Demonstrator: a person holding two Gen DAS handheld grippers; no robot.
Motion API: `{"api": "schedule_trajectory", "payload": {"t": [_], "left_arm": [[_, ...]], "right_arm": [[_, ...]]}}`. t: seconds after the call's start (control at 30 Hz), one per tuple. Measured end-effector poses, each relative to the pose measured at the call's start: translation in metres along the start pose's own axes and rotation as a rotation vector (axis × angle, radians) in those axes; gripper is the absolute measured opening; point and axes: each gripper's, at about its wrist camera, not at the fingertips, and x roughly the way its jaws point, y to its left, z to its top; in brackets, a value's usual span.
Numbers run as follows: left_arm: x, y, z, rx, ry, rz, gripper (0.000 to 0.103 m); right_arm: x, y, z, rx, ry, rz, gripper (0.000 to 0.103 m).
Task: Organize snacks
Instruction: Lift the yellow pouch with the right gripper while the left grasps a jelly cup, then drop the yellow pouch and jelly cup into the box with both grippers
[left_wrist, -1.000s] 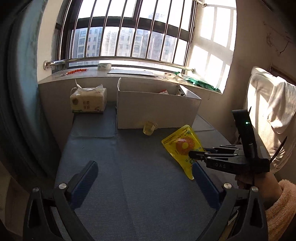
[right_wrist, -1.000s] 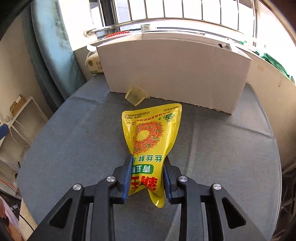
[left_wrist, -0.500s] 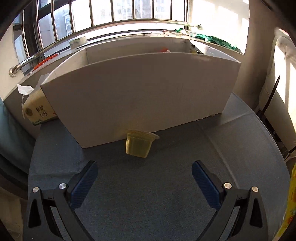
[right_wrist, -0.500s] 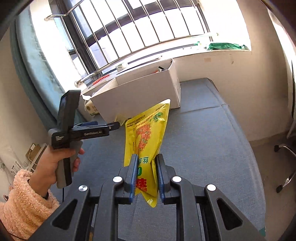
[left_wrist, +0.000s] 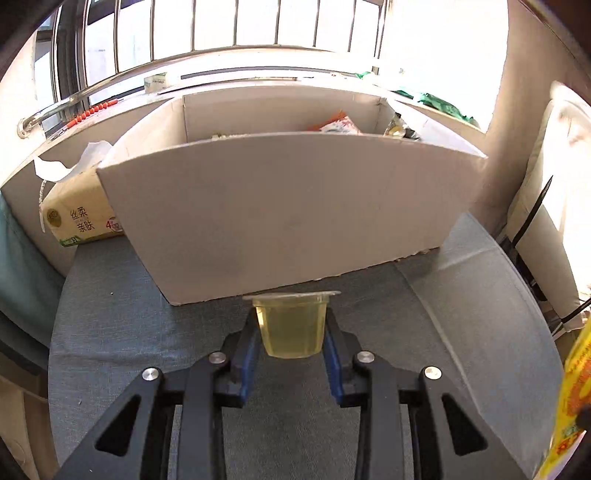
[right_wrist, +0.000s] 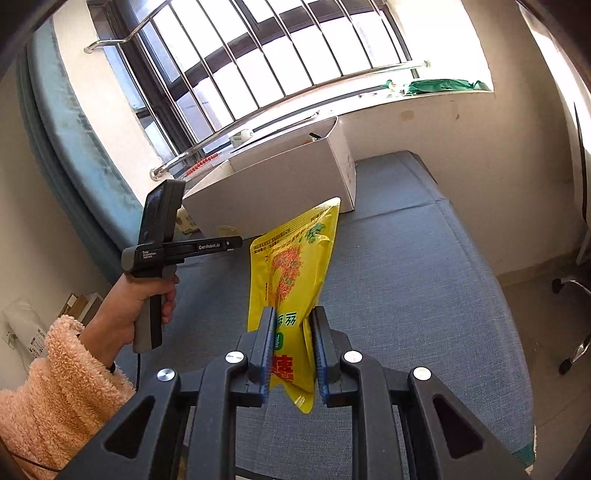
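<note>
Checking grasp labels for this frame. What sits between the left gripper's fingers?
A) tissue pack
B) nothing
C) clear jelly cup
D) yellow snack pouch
C: in the left wrist view the left gripper has its blue pads against both sides of the jelly cup, just in front of the cardboard box.

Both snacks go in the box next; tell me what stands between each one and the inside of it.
Only the cardboard box's tall front wall. It rises right behind the jelly cup in the left gripper, so the cup must go over it. The yellow pouch in the right gripper hangs above the cushion, otherwise unobstructed.

L gripper (left_wrist: 291, 328), R gripper (right_wrist: 291, 332): both clamped
</note>
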Motion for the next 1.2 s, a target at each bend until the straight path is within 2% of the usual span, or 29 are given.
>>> {"api": "schedule_trajectory", "payload": {"t": [0.17,0.23,0.37,0.43,0.57,0.63,0.73,0.83,0.87,0.9,0.93,0.97,1.07,1.2], "left_arm": [[-0.081,0.004,-0.012,-0.016,-0.16,-0.094,0.034],[-0.104,0.006,-0.006,-0.021,-0.21,-0.119,0.034],[-0.139,0.014,0.018,-0.048,-0.286,-0.167,0.034],[-0.144,0.02,0.038,-0.049,-0.313,-0.157,0.034],[-0.124,0.029,0.088,-0.072,-0.314,-0.175,0.034],[-0.106,0.028,0.112,-0.037,-0.308,-0.121,0.034],[-0.073,0.035,0.143,-0.048,-0.267,-0.137,0.034],[-0.045,0.037,0.164,-0.036,-0.231,-0.092,0.035],[-0.038,0.039,0.168,-0.03,-0.226,-0.086,0.048],[-0.03,0.041,0.172,-0.031,-0.203,-0.078,0.065],[-0.025,0.045,0.173,-0.053,-0.174,-0.064,0.103],[-0.022,0.049,0.173,-0.077,-0.162,-0.057,0.103],[-0.026,0.057,0.163,-0.11,-0.176,-0.084,0.103],[-0.048,0.053,0.149,-0.068,-0.243,0.029,0.103]], "right_arm": [[0.013,0.002,0.008,0.03,-0.001,0.057,0.02],[0.018,0.004,0.019,0.042,-0.01,0.089,0.02],[0.031,0.015,0.063,0.016,-0.045,0.149,0.02],[0.038,0.02,0.095,0.006,-0.084,0.155,0.02],[0.066,0.024,0.164,0.043,-0.106,0.192,0.02],[0.088,0.032,0.196,0.012,-0.079,0.149,0.02],[0.124,0.042,0.234,-0.053,-0.033,0.054,0.02],[0.153,0.038,0.26,-0.066,-0.001,-0.015,0.021],[0.161,0.035,0.268,-0.067,0.01,-0.029,0.022],[0.167,0.032,0.274,-0.051,0.011,-0.045,0.025],[0.17,0.028,0.279,-0.029,0.008,-0.071,0.055],[0.17,0.024,0.281,-0.004,-0.004,-0.105,0.102],[0.17,0.014,0.286,0.021,-0.06,-0.136,0.103],[0.18,0.022,0.273,-0.079,-0.044,-0.21,0.103]]}}
